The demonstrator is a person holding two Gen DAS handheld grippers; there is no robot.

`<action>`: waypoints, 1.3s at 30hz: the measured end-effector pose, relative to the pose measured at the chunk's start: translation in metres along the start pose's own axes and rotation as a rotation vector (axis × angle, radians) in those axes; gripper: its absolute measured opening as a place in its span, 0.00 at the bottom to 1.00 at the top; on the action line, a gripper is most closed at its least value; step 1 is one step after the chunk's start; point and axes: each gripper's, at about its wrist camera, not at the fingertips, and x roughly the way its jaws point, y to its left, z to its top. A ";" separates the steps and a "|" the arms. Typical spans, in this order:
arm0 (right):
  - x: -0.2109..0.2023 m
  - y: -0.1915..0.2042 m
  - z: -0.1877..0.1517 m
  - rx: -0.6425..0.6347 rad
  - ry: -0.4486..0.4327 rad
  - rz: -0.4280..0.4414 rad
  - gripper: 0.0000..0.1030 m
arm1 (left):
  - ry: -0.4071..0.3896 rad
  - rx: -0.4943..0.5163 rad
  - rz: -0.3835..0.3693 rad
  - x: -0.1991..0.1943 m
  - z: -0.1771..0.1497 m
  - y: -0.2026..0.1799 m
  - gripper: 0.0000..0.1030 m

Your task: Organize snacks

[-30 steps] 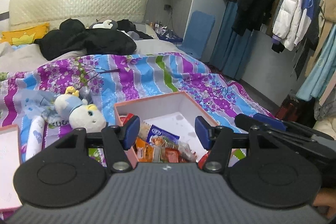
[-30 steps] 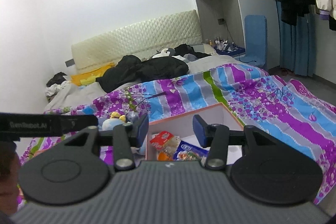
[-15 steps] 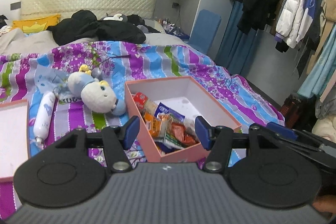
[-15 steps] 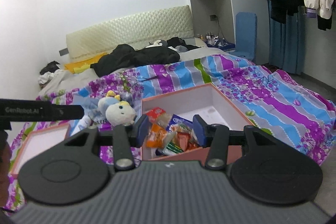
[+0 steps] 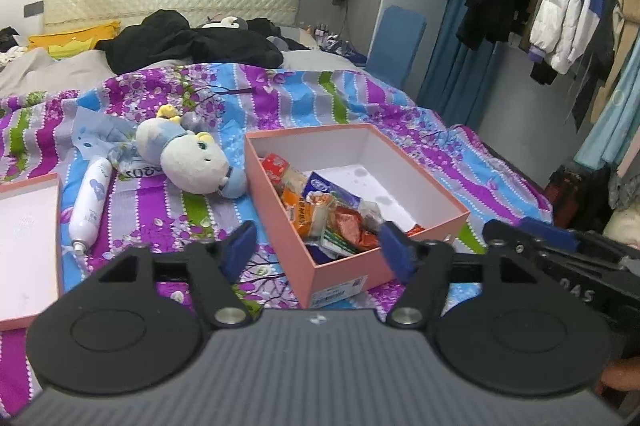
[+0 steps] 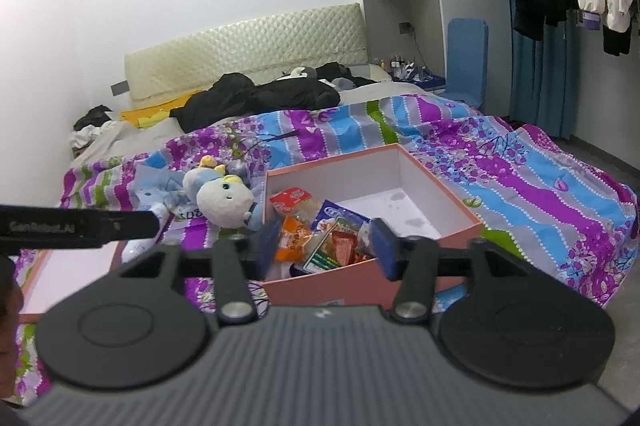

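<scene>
Bright even indoor light, soft faint shadows, far white wall washed out, fisheye bending at edges, slight blur

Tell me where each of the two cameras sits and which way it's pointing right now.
Left wrist: rides behind the open left claw, looking across the bed at the pink box of snacks; the right claw's arm and a bit of hand show at right.
Right wrist: rides behind the open right claw, facing the same pink box from slightly further right; the left claw's arm crosses at left.
Shared: box, snacks, plush toy, lid, striped quilt, headboard.
</scene>
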 end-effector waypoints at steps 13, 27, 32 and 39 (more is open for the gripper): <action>0.003 -0.010 -0.002 0.006 -0.001 -0.035 0.88 | -0.027 0.022 0.040 0.002 0.006 -0.001 0.96; 0.001 -0.012 0.000 0.014 -0.015 -0.044 0.88 | -0.019 0.024 0.064 0.001 0.007 -0.002 0.96; 0.001 -0.012 0.000 0.013 -0.016 -0.044 0.88 | -0.016 0.025 0.065 0.001 0.006 -0.002 0.96; 0.000 -0.011 0.000 0.006 -0.016 -0.042 0.88 | -0.007 0.021 0.063 0.003 0.006 -0.002 0.96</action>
